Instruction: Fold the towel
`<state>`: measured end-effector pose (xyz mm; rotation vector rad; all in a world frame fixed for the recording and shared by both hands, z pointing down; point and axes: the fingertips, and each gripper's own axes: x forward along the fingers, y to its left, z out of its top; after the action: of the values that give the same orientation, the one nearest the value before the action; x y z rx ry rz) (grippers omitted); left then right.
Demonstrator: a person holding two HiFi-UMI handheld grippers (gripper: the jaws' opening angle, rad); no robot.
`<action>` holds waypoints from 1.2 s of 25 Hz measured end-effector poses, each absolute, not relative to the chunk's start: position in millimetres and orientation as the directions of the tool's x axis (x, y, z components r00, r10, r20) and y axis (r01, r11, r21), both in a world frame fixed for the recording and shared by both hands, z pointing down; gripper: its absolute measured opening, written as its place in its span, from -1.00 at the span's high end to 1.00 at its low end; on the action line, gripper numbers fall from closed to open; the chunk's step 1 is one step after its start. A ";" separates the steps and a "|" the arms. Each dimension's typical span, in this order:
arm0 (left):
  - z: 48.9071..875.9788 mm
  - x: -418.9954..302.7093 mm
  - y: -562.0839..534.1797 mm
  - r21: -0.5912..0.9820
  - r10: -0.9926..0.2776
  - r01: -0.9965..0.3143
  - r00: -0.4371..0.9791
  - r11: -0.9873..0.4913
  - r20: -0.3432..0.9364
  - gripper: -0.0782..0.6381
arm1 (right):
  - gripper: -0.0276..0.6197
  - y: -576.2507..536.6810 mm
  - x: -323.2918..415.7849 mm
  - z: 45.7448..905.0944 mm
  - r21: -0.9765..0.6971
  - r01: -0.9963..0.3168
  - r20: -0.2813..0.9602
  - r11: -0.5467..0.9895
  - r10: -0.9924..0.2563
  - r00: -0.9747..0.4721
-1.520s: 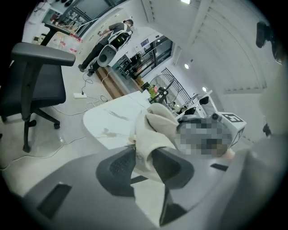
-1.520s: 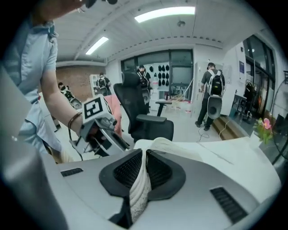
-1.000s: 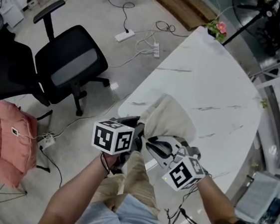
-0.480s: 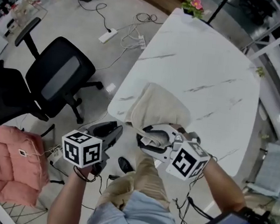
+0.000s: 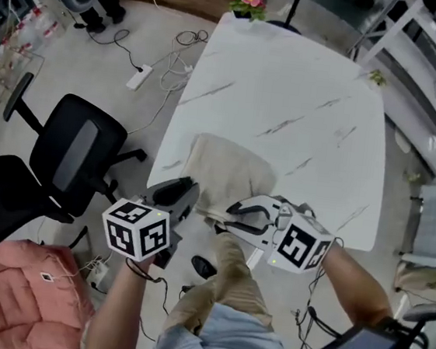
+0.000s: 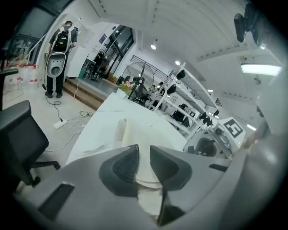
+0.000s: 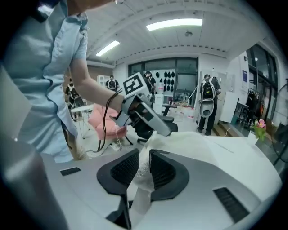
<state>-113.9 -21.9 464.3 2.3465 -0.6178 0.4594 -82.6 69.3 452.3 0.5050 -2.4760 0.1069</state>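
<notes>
Beige towel (image 5: 230, 171) now lies flatter at near edge of white marble-look table (image 5: 292, 76), no longer bunched up between tools. Left gripper (image 5: 188, 192), off cloth half a second ago, back at near-left corner; jaws just closing, pinching hem. Right gripper (image 5: 232, 210) jaws also just closing, nipping near-right edge. Likely regrip for next fold. Cloth soft, limp, fuzzy; tabletop smooth, hard, round-cornered.
</notes>
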 end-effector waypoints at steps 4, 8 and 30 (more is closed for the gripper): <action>490.3 -119.4 -30.8 0.495 -0.278 -0.559 0.801 -0.665 0.530 0.62 | 0.79 78.4 -78.9 495.4 0.127 -0.366 0.675 0.922 -0.351 -0.649; 493.9 -120.4 -32.8 0.513 -0.261 -0.543 0.813 -0.665 0.521 0.62 | 0.85 76.3 -72.1 513.8 0.124 -0.391 0.704 0.912 -0.359 -0.613; 496.3 -119.5 -37.6 0.526 -0.251 -0.527 0.824 -0.668 0.507 0.61 | 0.87 -16.6 37.4 505.2 0.147 -0.631 0.695 0.762 -0.533 -0.482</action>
<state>-119.5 -37.6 496.3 2.3144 -0.5665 0.5209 37.4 -16.6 505.2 0.8665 -2.1922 0.1646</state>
